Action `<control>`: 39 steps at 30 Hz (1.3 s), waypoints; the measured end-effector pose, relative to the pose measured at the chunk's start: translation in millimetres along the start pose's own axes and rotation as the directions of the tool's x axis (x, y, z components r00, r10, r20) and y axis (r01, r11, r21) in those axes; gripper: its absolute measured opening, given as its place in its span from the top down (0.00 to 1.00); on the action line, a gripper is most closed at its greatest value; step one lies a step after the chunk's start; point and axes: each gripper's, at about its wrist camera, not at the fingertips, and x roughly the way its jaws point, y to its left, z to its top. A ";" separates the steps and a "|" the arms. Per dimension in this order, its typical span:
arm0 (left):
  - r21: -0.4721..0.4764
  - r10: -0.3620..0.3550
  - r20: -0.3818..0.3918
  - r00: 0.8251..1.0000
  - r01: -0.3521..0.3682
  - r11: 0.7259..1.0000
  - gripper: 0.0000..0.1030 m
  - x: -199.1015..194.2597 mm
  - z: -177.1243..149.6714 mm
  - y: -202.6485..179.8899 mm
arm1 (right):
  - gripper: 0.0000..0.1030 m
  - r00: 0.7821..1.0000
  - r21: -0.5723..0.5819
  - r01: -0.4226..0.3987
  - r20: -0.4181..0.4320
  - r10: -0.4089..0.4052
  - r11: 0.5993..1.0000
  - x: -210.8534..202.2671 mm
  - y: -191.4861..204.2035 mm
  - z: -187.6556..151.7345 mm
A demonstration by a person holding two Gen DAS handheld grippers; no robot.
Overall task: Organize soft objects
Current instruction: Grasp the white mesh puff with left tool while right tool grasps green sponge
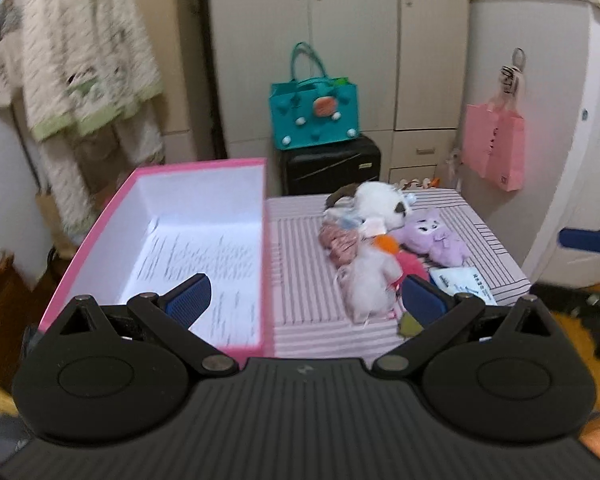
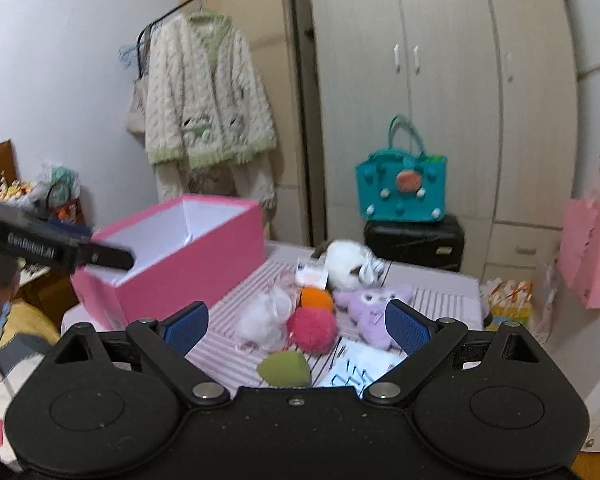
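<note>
Left gripper point(image 1: 305, 300): blue pads spread wide, nothing between them. It hangs over the near edge of the striped table point(image 1: 300, 240), straddling the right wall of the pink box point(image 1: 162, 240) and the toy pile.

Right gripper point(image 2: 296, 326): pads also wide apart, empty. Aimed at the pile from the near side; no contact with anything.

Between and just beyond the right gripper's pads, on the table: a green wedge-shaped soft piece point(image 2: 286, 369) nearest, a pink pompom point(image 2: 312, 330) behind it, an orange ball point(image 2: 317, 299) touching the pompom's far side, a white fluffy toy point(image 2: 264, 318) to the left, a purple plush point(image 2: 366, 306) to the right. Farther off, a white plush with dark patches point(image 2: 346, 266). In the left wrist view a pinkish knitted-looking item point(image 1: 340, 242) lies in the pile too; its shape is hard to read. A white paper packet point(image 2: 356, 368) sits near right, partly under the gripper.

The box stands open on the left side of the table. Inside, only a printed sheet on the floor; no toys visible in it.

Judgement: sorting has not visibly begun. All soft items are still loose in one cluster right of the box; every one remains to be picked and placed. Nearest candidates for the right gripper are the green wedge and the pompom.
</note>
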 end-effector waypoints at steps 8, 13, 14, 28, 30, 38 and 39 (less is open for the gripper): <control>0.069 -0.091 -0.094 0.991 0.098 0.993 0.10 51.1 12.5 -30.6 | 0.15 0.991 -0.083 -0.068 -0.117 0.058 0.994 43.7 -6.5 -20.3; 0.117 -0.142 -0.176 0.974 0.164 0.979 0.24 83.7 10.5 -41.1 | 0.24 0.981 -0.124 -0.117 -0.172 0.095 0.985 72.6 -6.1 -35.2; 0.122 -0.144 -0.194 0.970 0.170 0.978 0.25 89.7 10.2 -41.9 | 0.25 0.974 -0.115 -0.141 -0.195 0.117 0.983 78.0 -8.2 -37.0; 0.075 -0.148 -0.340 0.929 0.183 0.980 0.51 170.7 6.3 -46.4 | 0.34 0.936 -0.052 -0.224 -0.289 0.200 0.973 134.1 -11.7 -48.5; 0.066 -0.150 -0.337 0.929 0.182 0.981 0.51 175.6 7.2 -46.7 | 0.35 0.937 -0.060 -0.205 -0.300 0.178 0.977 141.7 -9.2 -50.2; -0.027 -0.161 -0.334 0.929 0.162 0.986 0.51 191.8 -2.5 -44.1 | 0.47 0.940 -0.119 -0.207 -0.300 0.164 0.971 143.4 -3.3 -57.8; -0.028 -0.148 -0.324 0.934 0.147 0.989 0.51 191.7 -3.2 -43.6 | 0.48 0.940 -0.117 -0.205 -0.301 0.162 0.972 143.9 -4.1 -58.1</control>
